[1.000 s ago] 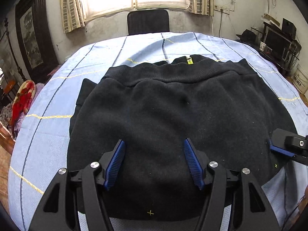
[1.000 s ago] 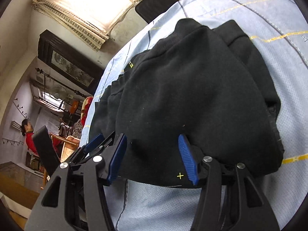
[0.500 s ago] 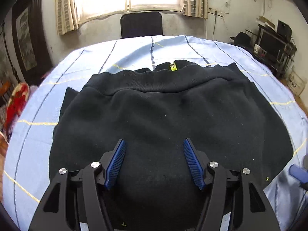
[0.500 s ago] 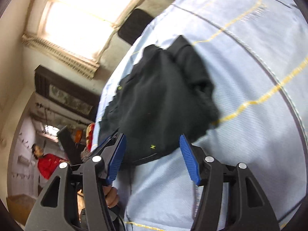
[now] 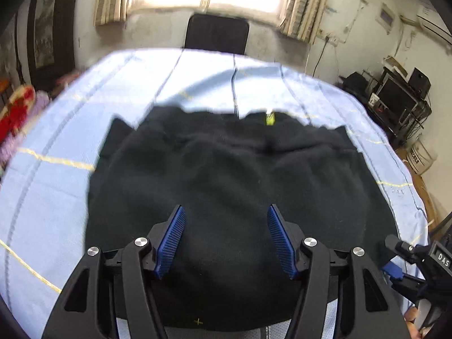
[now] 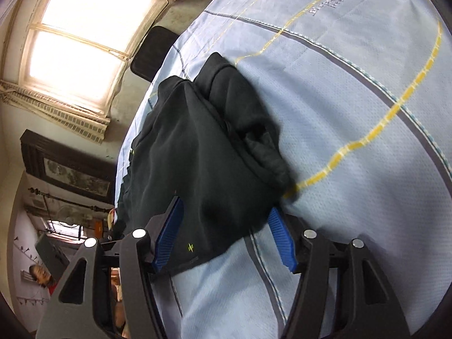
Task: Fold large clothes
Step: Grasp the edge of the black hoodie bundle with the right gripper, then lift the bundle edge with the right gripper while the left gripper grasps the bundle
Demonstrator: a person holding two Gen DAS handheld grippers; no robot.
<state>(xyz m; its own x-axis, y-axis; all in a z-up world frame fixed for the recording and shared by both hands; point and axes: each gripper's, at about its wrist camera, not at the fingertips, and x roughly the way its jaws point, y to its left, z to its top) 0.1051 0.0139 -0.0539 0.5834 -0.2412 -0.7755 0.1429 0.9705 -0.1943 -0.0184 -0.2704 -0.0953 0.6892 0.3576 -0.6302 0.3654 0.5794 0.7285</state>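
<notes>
Black garment (image 5: 226, 175) lies blurred on the blue sheet (image 5: 50, 197); both claws gape, left (image 5: 226, 240), right (image 6: 223, 240).

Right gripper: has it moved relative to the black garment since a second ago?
Yes. The right gripper has slid toward the black garment's side edge; its jaws, which have just been opening, now frame the corner and bare blue sheet, not mid-cloth.
</notes>
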